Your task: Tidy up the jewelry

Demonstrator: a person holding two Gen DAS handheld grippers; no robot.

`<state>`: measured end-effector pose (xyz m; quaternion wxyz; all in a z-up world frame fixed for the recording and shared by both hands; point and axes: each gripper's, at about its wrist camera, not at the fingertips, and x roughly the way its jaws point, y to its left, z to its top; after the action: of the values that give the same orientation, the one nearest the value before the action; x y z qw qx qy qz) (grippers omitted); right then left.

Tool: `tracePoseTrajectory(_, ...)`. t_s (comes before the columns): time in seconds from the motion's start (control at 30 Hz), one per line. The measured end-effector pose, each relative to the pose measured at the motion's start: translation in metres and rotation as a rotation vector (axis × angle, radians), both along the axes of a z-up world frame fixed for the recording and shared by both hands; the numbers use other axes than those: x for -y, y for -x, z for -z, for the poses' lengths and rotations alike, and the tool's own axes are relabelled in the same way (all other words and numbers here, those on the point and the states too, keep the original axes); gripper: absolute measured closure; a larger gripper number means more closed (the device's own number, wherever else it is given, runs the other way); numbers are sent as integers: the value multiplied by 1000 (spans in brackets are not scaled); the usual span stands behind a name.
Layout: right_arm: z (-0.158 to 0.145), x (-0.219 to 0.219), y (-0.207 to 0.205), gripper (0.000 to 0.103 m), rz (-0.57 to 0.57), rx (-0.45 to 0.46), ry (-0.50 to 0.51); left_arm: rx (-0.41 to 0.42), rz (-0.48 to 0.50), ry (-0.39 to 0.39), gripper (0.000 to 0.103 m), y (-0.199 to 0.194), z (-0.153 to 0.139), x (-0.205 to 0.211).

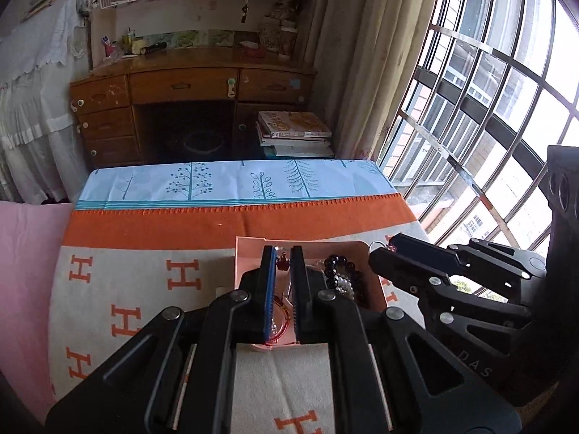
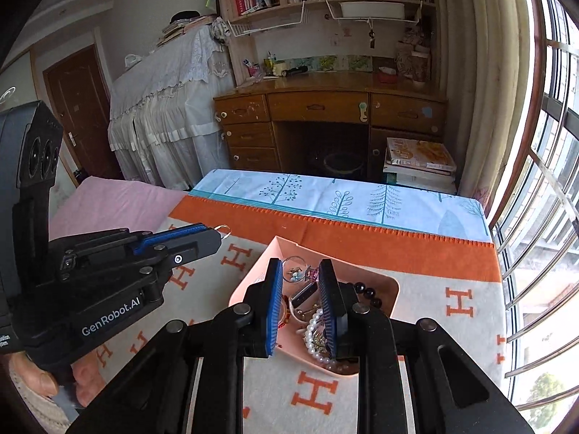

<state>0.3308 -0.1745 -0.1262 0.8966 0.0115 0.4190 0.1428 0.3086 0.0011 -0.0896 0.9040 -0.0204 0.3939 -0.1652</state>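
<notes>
While hovering above pink tray: both tips clear of the beads.
Left hand-held gripper: pinched tight on metal hoop.
Right hand-held gripper: narrow, gripping charmed hoop.
Tray: on blanket, just below tips.

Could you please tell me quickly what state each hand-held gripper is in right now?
Left hand-held gripper: closed, pinching a small metal ring at its tip.
Right hand-held gripper: closed on a pink charm with a ring.
</notes>
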Motion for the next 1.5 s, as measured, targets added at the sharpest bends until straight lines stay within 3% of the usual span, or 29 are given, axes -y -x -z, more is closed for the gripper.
tracePoseTrajectory(0.1, 16, -6, -16, 83, 9, -38, 28, -23, 11, -39, 95, -15, 16, 7)
tracePoseTrajectory(0.13, 24, -8, -22, 83, 8, -55, 36, -41, 17, -51, 91, -19, 21, 10)
tracePoseTrajectory(0.17, 30, -9, -24, 82, 6, -72, 42, -56, 20, -61, 85, -20, 28, 12)
tracePoseTrajectory(0.23, 41, -9, -26, 79, 9, -93, 54, -66, -7, -88, 63, -21, 36, 10)
tracePoseTrajectory(0.37, 51, -3, -23, 68, 18, -89, 55, -94, -35, -50, 46, -21, 44, -4)
tracePoseTrajectory(0.43, 54, 0, -19, 67, 23, -82, 49, -90, -46, -36, 33, -15, 44, -10)
tracePoseTrajectory(0.83, 28, 4, 46, 65, 19, -45, 11, -6, -153, -82, 32, 55, 16, -29)
tracePoseTrajectory(0.97, 15, 8, 87, 41, 31, -11, -12, 24, -157, -93, 31, 93, 6, -28)
tracePoseTrajectory(1.13, 2, 14, 142, 37, 58, 21, -5, 55, -203, -134, 26, 147, -6, -24)
tracePoseTrajectory(1.2, -2, 17, 164, 31, 76, 14, -12, 52, -206, -145, 24, 170, -9, -23)
tracePoseTrajectory(1.27, -6, 21, 189, 18, 92, 24, -23, 57, -199, -151, 22, 194, -12, -23)
tracePoseTrajectory(1.5, -18, 25, 267, 16, 123, 12, -12, 31, -209, -119, 22, 264, -24, -24)
